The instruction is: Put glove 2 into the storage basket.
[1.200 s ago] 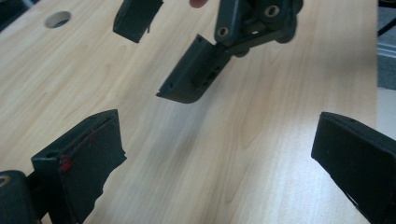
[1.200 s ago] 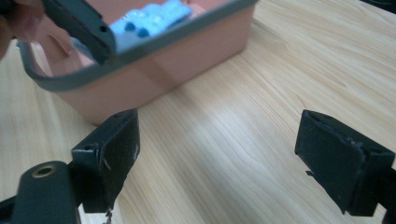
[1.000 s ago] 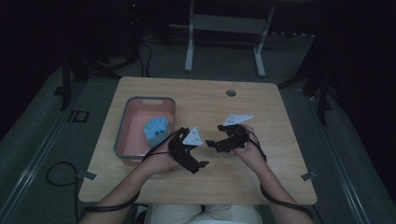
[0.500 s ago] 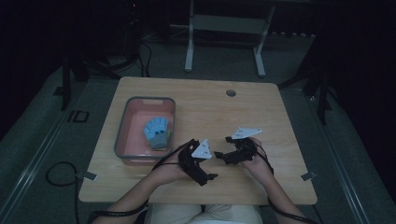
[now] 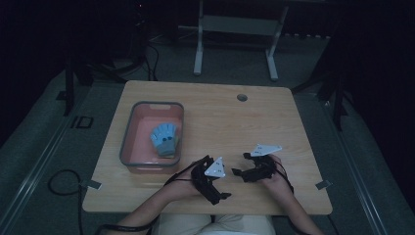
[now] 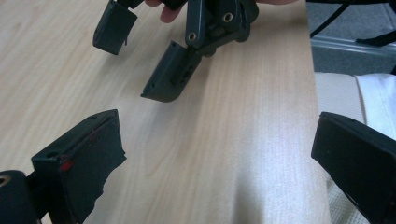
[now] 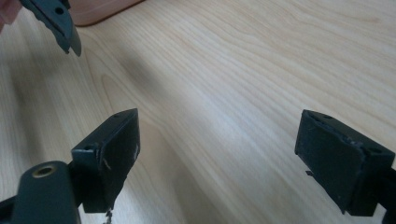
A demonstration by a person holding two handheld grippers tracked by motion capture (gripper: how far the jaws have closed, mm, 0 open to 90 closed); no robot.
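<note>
A light blue glove [image 5: 164, 138] lies inside a pink tray [image 5: 128, 147] with a grey rim on the left half of the wooden table. My left gripper [image 5: 221, 182] sits low near the table's front edge, right of the tray, open and holding nothing [image 6: 219, 126]. It faces my right gripper [image 5: 239, 170], also open with bare wood between its pads [image 7: 217, 121]. The two hover a short gap apart. The right gripper's jaws [image 6: 128, 70] appear close ahead in the left gripper view.
A round cable hole [image 5: 242, 97] sits at the back of the table [image 5: 274, 132]. A corner of the tray [image 7: 102, 9] and one jaw of the left gripper [image 7: 60, 23] show ahead in the right gripper view. The table's front edge and the person's pale clothing [image 6: 359, 93] are close.
Both hands have drawn back toward the front edge of the table, away from the tray. The glove has stayed in the tray.
</note>
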